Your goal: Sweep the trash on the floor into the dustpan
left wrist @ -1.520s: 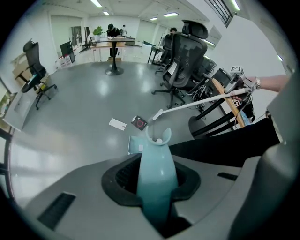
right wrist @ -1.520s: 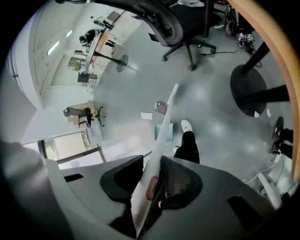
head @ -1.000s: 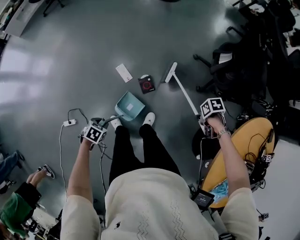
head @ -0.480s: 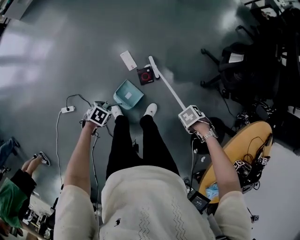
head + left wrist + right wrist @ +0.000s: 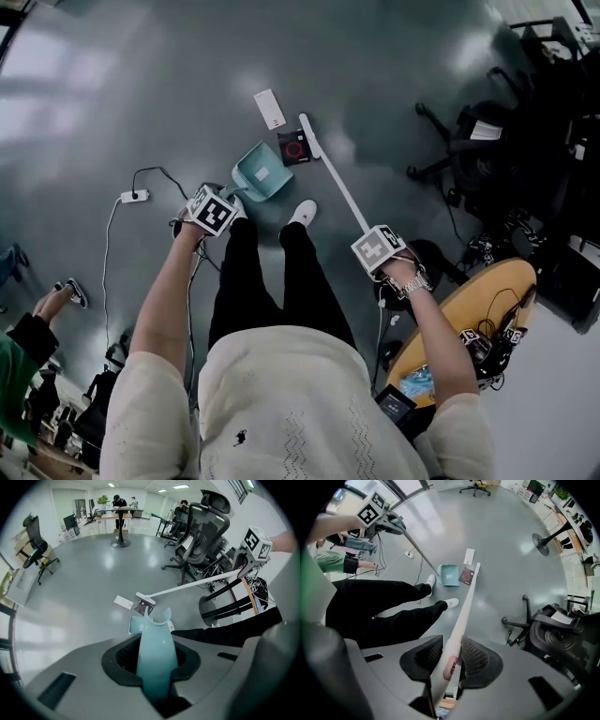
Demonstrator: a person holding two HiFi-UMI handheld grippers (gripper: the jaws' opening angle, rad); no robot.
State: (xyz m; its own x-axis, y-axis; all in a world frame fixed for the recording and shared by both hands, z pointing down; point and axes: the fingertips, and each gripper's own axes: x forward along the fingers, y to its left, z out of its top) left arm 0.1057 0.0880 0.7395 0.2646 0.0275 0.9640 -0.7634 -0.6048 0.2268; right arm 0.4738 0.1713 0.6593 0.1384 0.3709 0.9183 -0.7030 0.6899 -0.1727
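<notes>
On the floor point(image 5: 141, 84), the left gripper point(image 5: 155, 667) squeezed the dustpan point(image 5: 258, 174), the right gripper point(image 5: 452, 660) the broom point(image 5: 336, 183). A hard sweep could push the box point(image 5: 292, 148) past it.

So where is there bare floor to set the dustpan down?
Bare: the wide floor beyond the white card, and the strip between the broom handle and the office chairs. Crowded: dustpan, black-and-red packet, card and broom head bunch together; power strip lies to the left.
</notes>
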